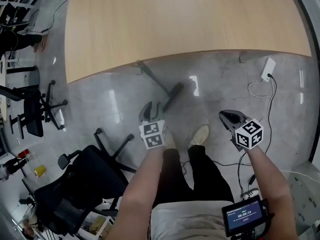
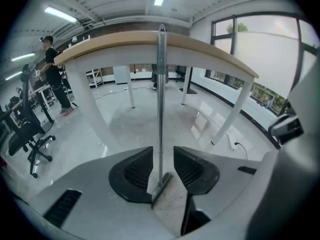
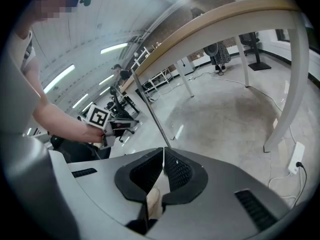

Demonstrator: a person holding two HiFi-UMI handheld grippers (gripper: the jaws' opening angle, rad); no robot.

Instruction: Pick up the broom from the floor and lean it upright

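Broom [image 2: 160,109] leaning on the table [image 2: 120,39] edge
Left tool [image 2: 163,156] open, handle ahead of its jaws untouched: back straight off, no nudge. Right tool [image 3: 163,156] closed, empty.

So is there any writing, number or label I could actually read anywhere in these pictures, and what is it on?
Small screen at the person's waist: a few lines of light print, too small to read.
Left marker cube: black-and-white square patterns only, no words or numbers.
Right marker cube: the same kind of patterns, no words or numbers.
Nothing else in any of the three views bears print that can be read.
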